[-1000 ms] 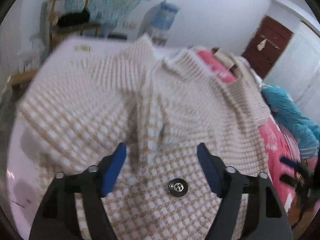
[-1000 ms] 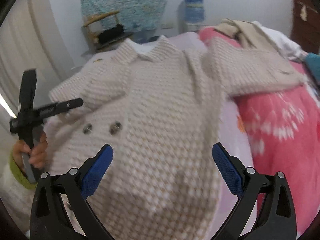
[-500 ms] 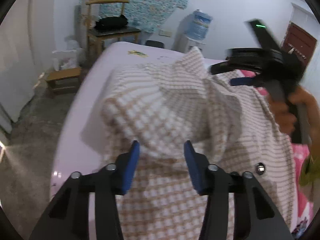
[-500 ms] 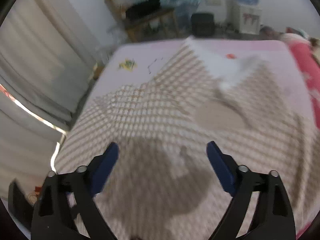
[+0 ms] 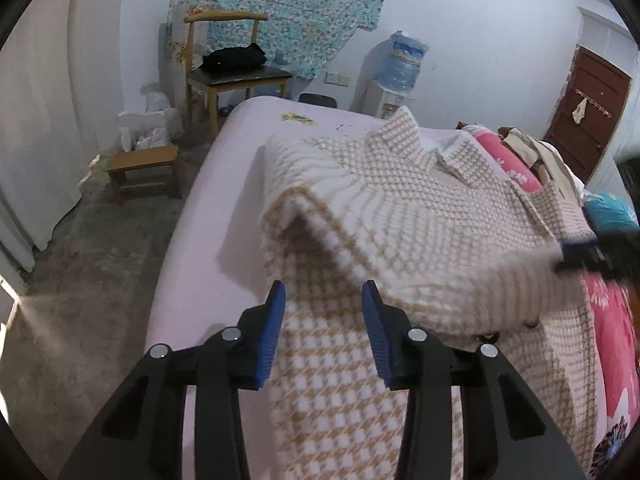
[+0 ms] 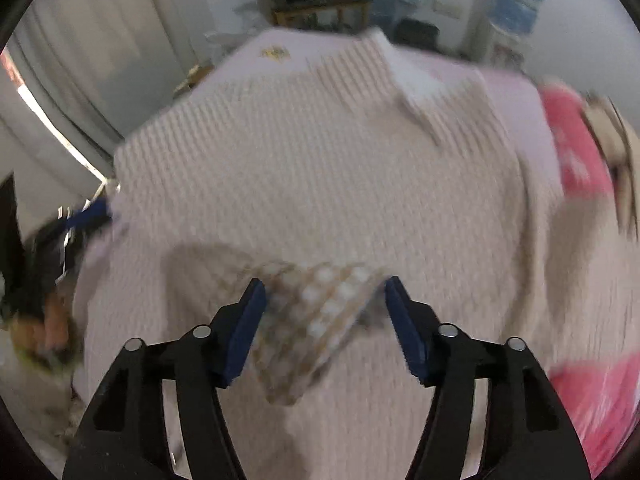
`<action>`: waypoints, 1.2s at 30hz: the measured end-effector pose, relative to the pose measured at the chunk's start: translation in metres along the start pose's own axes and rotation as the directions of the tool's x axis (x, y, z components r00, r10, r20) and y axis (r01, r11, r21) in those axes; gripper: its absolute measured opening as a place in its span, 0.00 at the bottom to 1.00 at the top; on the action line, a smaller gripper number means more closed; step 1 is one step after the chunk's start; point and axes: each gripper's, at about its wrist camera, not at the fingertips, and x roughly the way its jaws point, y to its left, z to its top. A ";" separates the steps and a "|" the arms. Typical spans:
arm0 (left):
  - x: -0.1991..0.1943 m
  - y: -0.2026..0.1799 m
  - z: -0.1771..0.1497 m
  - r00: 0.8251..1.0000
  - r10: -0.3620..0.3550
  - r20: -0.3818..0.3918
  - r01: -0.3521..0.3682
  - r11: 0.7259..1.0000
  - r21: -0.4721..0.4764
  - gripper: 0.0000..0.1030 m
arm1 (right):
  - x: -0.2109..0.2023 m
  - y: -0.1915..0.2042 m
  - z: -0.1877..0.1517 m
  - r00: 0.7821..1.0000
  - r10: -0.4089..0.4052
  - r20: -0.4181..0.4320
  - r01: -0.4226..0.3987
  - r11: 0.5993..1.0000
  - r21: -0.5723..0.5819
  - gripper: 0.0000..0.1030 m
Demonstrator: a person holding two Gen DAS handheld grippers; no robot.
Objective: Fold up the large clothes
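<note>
A beige-and-white houndstooth coat (image 5: 420, 208) lies spread on the pink bed (image 5: 192, 280), collar toward the far end. One sleeve is drawn across its chest. My left gripper (image 5: 324, 320) hovers over the coat's near left part. Its jaws are closing, and the fabric passes under and between the pads without being pinched. My right gripper (image 6: 324, 320) points down at the coat (image 6: 320, 140). Its jaws are closing on the sleeve cuff (image 6: 316, 312), which fills the gap from pad to pad. The right gripper (image 5: 592, 256) shows blurred at the left wrist view's right edge, with the sleeve stretched toward it.
A wooden chair (image 5: 236, 76) with a black bag, a low stool (image 5: 140, 164) and a water dispenser (image 5: 400, 64) stand beyond the bed. A pink floral quilt (image 5: 612, 328) and heaped clothes (image 5: 536, 152) border the coat on the right. Bare floor lies to the left.
The left jaws narrowed and let go of the bunched fabric. The right gripper swung over the coat and closed around the cuff, and the sleeve now lies across the chest.
</note>
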 end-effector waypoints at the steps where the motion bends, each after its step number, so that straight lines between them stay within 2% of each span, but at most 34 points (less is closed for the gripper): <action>1: 0.001 0.001 -0.001 1.000 0.009 -0.009 -0.009 1.000 0.000 0.38 | 0.003 -0.005 -0.010 1.000 0.008 -0.020 -0.007 1.000 0.029 0.60; 2: 0.003 0.001 -0.003 1.000 0.018 -0.016 -0.018 1.000 0.001 0.38 | 0.002 -0.012 -0.020 0.999 0.030 -0.022 -0.029 0.997 0.069 0.60; 4: 0.009 0.003 -0.006 0.999 0.045 -0.029 -0.045 0.999 0.003 0.38 | -0.001 -0.036 -0.035 0.991 0.133 0.025 -0.135 0.968 0.211 0.72; 6: 0.017 0.004 -0.008 0.997 0.070 -0.037 -0.069 0.998 0.010 0.38 | 0.000 -0.061 -0.044 0.971 0.222 0.092 -0.240 0.898 0.368 0.74; 8: 0.026 0.007 -0.007 0.992 0.113 -0.049 -0.112 0.994 0.004 0.38 | 0.009 -0.072 -0.048 0.948 0.297 0.116 -0.317 0.843 0.435 0.74; 9: 0.029 0.010 -0.006 0.991 0.118 -0.057 -0.119 0.993 -0.009 0.38 | 0.018 -0.075 -0.049 0.940 0.319 0.123 -0.338 0.818 0.465 0.74; 11: 0.034 0.015 -0.004 0.989 0.134 -0.064 -0.136 0.990 -0.033 0.38 | 0.030 -0.078 -0.046 0.940 0.324 0.112 -0.336 0.805 0.489 0.74; 12: 0.037 0.018 -0.002 0.988 0.144 -0.062 -0.147 0.988 -0.046 0.38 | 0.039 -0.077 -0.044 0.938 0.330 0.105 -0.337 0.799 0.498 0.70; 14: 0.039 0.022 -0.001 0.986 0.157 -0.058 -0.161 0.985 -0.063 0.38 | 0.050 -0.074 -0.041 0.939 0.332 0.086 -0.329 0.803 0.498 0.57; 16: 0.040 0.027 0.000 0.985 0.160 -0.060 -0.164 0.983 -0.082 0.38 | 0.055 -0.065 -0.037 0.946 0.314 0.077 -0.311 0.822 0.477 0.26; 18: 0.042 0.030 0.000 0.984 0.166 -0.059 -0.171 0.981 -0.088 0.38 | 0.056 -0.057 -0.027 0.963 0.258 0.081 -0.266 0.853 0.448 0.06; 20: 0.044 0.033 -0.001 0.983 0.170 -0.067 -0.175 0.980 -0.091 0.38 | 0.040 -0.050 -0.013 0.977 0.178 0.121 -0.212 0.894 0.395 0.04; 22: 0.047 0.033 -0.001 0.983 0.171 -0.072 -0.177 0.980 -0.089 0.38 | 0.014 -0.041 0.000 0.975 0.133 0.180 -0.189 0.920 0.344 0.02; 24: 0.048 0.032 0.000 0.982 0.176 -0.073 -0.181 0.980 -0.082 0.38 | -0.007 -0.034 0.024 0.960 0.102 0.260 -0.177 0.943 0.282 0.00; 26: 0.049 0.030 0.003 0.982 0.174 -0.071 -0.180 0.980 -0.080 0.38 | -0.032 -0.032 0.042 0.937 0.040 0.348 -0.127 0.965 0.231 0.00; 27: 0.049 0.029 0.003 0.983 0.172 -0.069 -0.177 0.981 -0.080 0.38 | -0.049 -0.032 0.054 0.909 -0.022 0.416 -0.070 0.976 0.204 0.00; 29: 0.050 0.029 0.004 0.983 0.170 -0.069 -0.175 0.981 -0.079 0.38 | -0.064 -0.043 0.063 0.876 -0.098 0.472 -0.005 0.977 0.211 0.00; 30: 0.050 0.029 0.006 0.984 0.162 -0.071 -0.168 0.983 -0.079 0.38 | -0.062 -0.052 0.068 0.881 -0.093 0.464 -0.019 0.973 0.231 0.00; 32: 0.052 0.027 0.008 0.986 0.149 -0.075 -0.155 0.985 -0.074 0.38 | -0.047 -0.069 0.069 0.916 0.001 0.401 -0.118 0.957 0.266 0.05; 33: 0.052 0.026 0.010 0.988 0.138 -0.075 -0.143 0.987 -0.070 0.38 | -0.035 -0.077 0.061 0.927 0.068 0.370 -0.188 0.935 0.301 0.11; 34: 0.052 0.024 0.011 0.990 0.124 -0.072 -0.129 0.990 -0.065 0.38 | -0.023 -0.079 0.053 0.932 0.135 0.336 -0.247 0.916 0.316 0.36; 36: 0.054 0.022 0.015 0.991 0.120 -0.064 -0.124 0.991 -0.053 0.38 | -0.005 -0.083 0.030 0.933 0.223 0.282 -0.317 0.880 0.354 0.61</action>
